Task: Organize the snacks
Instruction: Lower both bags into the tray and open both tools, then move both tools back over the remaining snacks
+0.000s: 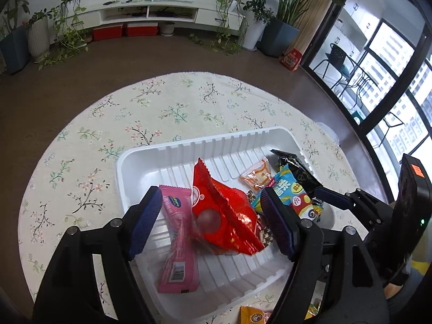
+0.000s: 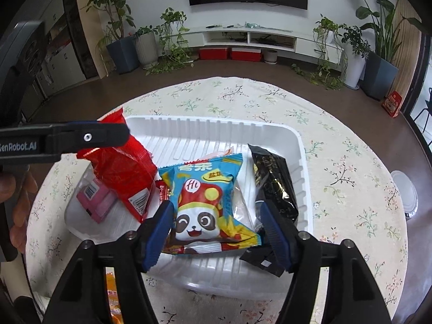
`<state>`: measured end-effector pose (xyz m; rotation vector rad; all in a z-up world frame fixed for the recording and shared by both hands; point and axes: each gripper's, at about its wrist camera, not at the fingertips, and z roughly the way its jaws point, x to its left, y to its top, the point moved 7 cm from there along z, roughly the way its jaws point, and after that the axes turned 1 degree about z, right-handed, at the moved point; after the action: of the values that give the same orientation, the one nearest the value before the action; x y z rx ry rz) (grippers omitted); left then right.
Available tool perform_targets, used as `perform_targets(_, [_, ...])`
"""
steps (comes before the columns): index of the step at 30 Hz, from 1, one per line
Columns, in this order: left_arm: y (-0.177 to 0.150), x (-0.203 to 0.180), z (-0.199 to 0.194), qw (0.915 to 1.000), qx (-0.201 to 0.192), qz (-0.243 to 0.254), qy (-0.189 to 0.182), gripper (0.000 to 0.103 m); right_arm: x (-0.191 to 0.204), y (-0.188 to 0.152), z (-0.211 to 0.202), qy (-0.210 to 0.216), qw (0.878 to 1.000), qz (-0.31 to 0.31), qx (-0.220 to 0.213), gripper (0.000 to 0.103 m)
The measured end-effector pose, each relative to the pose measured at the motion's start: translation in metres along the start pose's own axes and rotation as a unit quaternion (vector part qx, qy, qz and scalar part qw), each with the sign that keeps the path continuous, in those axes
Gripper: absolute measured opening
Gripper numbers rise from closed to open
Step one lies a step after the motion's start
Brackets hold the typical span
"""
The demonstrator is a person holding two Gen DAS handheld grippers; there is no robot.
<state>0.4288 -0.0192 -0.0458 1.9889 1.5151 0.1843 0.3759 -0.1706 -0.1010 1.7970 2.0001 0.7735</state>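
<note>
On the round floral-cloth surface (image 1: 167, 108) the white ribbed tray (image 1: 189, 145) sits toward the near edge, holding a red snack bag (image 1: 224, 210), a pink wafer pack (image 1: 178, 232), a blue panda-print snack bag (image 2: 205, 202), a black packet (image 2: 272, 186) and a small orange packet (image 1: 256, 175). The left gripper (image 1: 210, 218) hangs over the tray with jaws released, the red bag and pink pack between them but unpressed. The right gripper (image 2: 218, 232) likewise stands released astride the panda bag, the black packet crowding its right finger; an orange packet (image 1: 253, 316) lies outside the tray at the surface's near edge.
</note>
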Motion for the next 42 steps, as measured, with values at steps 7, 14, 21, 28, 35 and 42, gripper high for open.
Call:
perform_targets(7, [-0.014, 0.0, -0.058, 0.9982, -0.058, -0.013, -0.006, 0.091, -0.009, -0.001, -0.035, 0.017, 0.999, 0.02, -0.033, 0.079])
perform_targets(14, [-0.05, -0.008, -0.12, 0.9937, -0.111, -0.003, -0.015, 0.101, -0.024, -0.009, -0.093, 0.043, 0.996, 0.05, -0.067, 0.084])
perform_targets(21, [-0.106, -0.025, -0.162, 0.9904, -0.137, 0.014, -0.016, 0.103, -0.034, -0.041, -0.143, 0.056, 0.992, 0.07, -0.091, 0.091])
perform_targets(28, [-0.175, -0.049, -0.193, 0.984, -0.167, 0.062, -0.002, 0.103, -0.032, -0.097, -0.17, 0.09, 0.987, 0.102, -0.089, 0.092])
perform_targets(35, [-0.234, -0.045, -0.198, 0.9918, -0.125, 0.001, -0.028, 0.103, -0.025, -0.146, -0.183, 0.103, 0.985, 0.116, -0.073, 0.092])
perform_targets(42, [-0.265, -0.041, -0.209, 0.9928, -0.117, -0.008, -0.023, 0.102, -0.022, -0.184, -0.194, 0.106, 0.983, 0.135, -0.068, 0.092])
